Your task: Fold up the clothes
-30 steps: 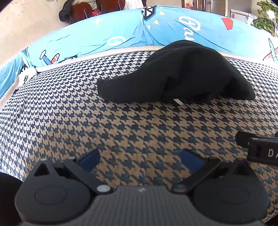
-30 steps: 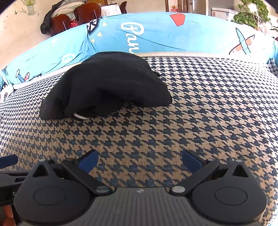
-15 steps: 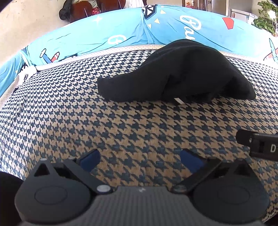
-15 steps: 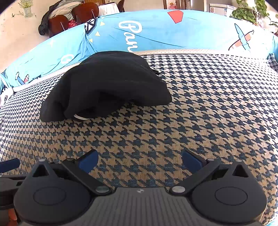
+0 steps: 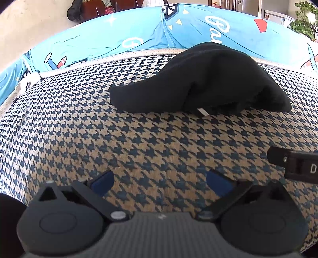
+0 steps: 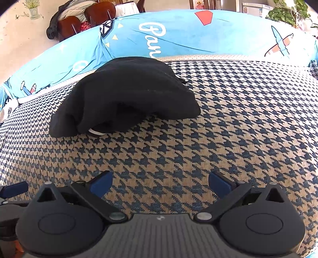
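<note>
Black knit garment (image 5: 200, 79), bundled into a rounded heap, lies on the blue-and-tan houndstooth cover (image 5: 139, 142) toward its far edge, close to the light blue printed cushion (image 5: 139, 37) that runs along the back. A small white tag (image 5: 202, 112) shows at the near hem of the heap.

Left wrist view: the left claw (image 5: 161, 181) sits low over the houndstooth cover, its two blue-tipped fingers (image 5: 102, 181) spread wide, gripping nothing. The garment lies ahead of it and slightly to the right, well apart, with bare patterned cover between. Part of the right claw's black body (image 5: 294, 165) enters at the right edge.

Right wrist view: the right claw (image 6: 160, 182) is likewise spread wide and empty, hovering near the cover. The garment (image 6: 127, 97) lies ahead and to the left of it, well apart; a white loop (image 6: 95, 132) peeps from its near edge. One blue finger of the left claw (image 6: 14, 188) shows at the left edge. Beyond the cushion (image 6: 198, 35) stand brown wooden chairs (image 6: 83, 19) and a green potted plant (image 6: 286, 11).
</note>
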Demonstrator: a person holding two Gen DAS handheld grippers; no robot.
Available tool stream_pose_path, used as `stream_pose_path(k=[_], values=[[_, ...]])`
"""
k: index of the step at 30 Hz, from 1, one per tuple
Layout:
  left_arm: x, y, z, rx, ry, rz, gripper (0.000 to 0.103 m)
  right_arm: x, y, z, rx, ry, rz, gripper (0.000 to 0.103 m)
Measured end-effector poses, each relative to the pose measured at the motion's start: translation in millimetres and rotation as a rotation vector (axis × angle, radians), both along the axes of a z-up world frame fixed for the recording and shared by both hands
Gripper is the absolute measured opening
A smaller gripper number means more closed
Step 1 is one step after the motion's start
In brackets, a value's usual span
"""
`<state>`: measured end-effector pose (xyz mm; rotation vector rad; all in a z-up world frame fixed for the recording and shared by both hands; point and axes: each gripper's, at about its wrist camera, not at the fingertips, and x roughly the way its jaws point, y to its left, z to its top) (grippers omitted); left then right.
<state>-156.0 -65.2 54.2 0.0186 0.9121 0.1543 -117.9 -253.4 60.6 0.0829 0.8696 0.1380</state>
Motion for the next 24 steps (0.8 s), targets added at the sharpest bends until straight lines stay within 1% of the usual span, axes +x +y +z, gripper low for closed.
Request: stream_pose_path(k=[6, 12, 24], values=[[-0.6, -4.9, -1.2, 0.007, 0.007, -0.016, 0.103, -0.6, -0.3, 1.2, 0.004, -0.003, 0.010, 0.103], [-1.5, -5.0, -0.7, 0.000, 0.003, -0.012, 0.103, -0.9, -0.4, 1.3, 0.012, -0.005, 0.017, 0.103], [-0.8, -7.5, 2.6, 0.004, -0.011, -0.025, 0.103, -4.0, 0.2, 4.0, -0.020, -0.026, 0.039, 0.103]])
